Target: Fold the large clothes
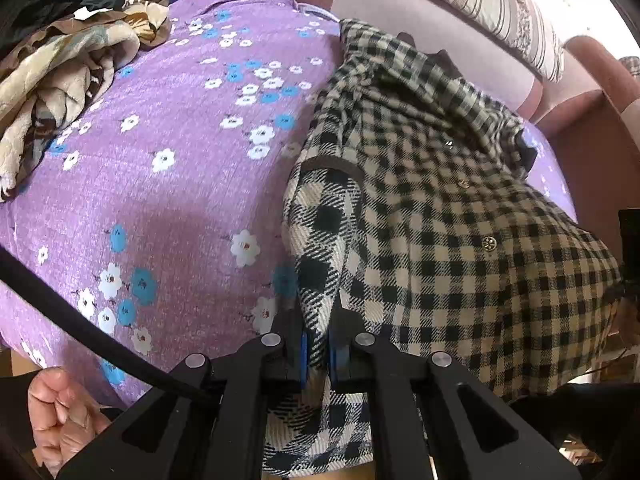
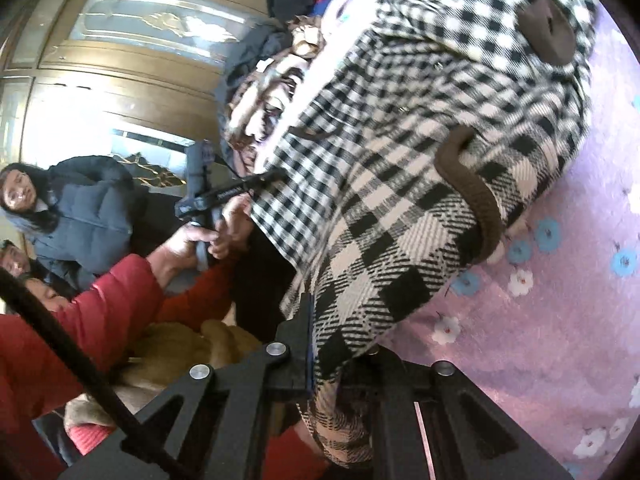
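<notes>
I'm pinching the checked coat (image 1: 460, 216) with both the left gripper (image 1: 318, 354) and right gripper (image 2: 340, 364), jaws clamped tight on fabric, over the purple floral bedsheet (image 1: 172, 184).

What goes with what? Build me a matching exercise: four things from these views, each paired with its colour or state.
1. checked coat
2. bedsheet
3. left gripper
4. crumpled blanket

A. purple with white and blue flowers
B. shut on fabric
C. black and cream, brown trim
D. brown and cream, heaped at the bed's far corner

Pairs: 1-C, 2-A, 3-B, 4-D
</notes>
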Demonstrator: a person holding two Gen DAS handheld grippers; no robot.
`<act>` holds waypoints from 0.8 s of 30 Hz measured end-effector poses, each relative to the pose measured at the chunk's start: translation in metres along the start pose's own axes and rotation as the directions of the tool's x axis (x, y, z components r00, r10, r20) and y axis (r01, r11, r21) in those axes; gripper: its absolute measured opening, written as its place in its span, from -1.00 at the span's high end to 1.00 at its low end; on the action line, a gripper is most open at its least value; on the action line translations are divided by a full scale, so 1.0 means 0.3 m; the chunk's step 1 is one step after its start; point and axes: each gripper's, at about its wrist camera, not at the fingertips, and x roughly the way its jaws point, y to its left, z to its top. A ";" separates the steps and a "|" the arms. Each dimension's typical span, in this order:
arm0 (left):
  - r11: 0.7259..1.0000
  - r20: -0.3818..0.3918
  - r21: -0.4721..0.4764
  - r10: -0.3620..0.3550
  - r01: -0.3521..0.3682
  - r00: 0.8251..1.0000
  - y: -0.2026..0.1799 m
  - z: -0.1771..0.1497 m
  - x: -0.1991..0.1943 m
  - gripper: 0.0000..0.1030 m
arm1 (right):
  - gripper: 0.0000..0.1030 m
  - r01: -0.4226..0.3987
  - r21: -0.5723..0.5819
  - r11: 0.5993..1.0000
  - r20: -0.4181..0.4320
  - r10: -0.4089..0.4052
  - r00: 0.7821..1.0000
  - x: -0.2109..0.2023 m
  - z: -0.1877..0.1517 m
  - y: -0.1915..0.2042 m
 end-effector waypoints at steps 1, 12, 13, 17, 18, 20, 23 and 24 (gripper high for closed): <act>1.000 0.006 -0.002 -0.008 0.008 1.000 -0.001 0.008 -0.009 0.88 | 0.85 -0.004 -0.006 1.000 0.004 0.004 1.000 -0.010 0.009 0.007; 0.990 0.157 -0.068 -0.115 0.127 0.981 -0.017 0.213 -0.133 0.88 | 0.84 -0.197 0.086 0.977 0.109 0.187 0.976 -0.151 0.146 0.024; 0.988 0.166 -0.071 -0.124 0.137 0.978 -0.020 0.248 -0.141 0.88 | 0.84 -0.224 0.108 0.969 0.132 0.209 0.969 -0.175 0.167 0.014; 0.988 0.165 -0.053 -0.132 0.142 0.977 -0.043 0.428 -0.136 0.87 | 0.84 -0.348 0.231 0.909 0.256 0.289 0.923 -0.264 0.254 -0.070; 0.988 0.156 -0.046 -0.138 0.147 0.978 -0.051 0.483 -0.122 0.87 | 0.84 -0.368 0.252 0.895 0.289 0.294 0.911 -0.289 0.285 -0.099; 0.988 0.130 -0.039 -0.143 0.150 0.981 -0.070 0.581 -0.084 0.87 | 0.84 -0.400 0.282 0.872 0.343 0.298 0.891 -0.332 0.337 -0.149; 0.987 0.087 -0.037 -0.150 0.154 0.985 -0.104 0.721 0.001 0.87 | 0.84 -0.452 0.346 0.822 0.432 0.288 0.855 -0.390 0.424 -0.248; 0.988 0.074 -0.037 -0.148 0.151 0.986 -0.115 0.764 0.032 0.87 | 0.84 -0.470 0.363 0.805 0.456 0.286 0.843 -0.402 0.451 -0.282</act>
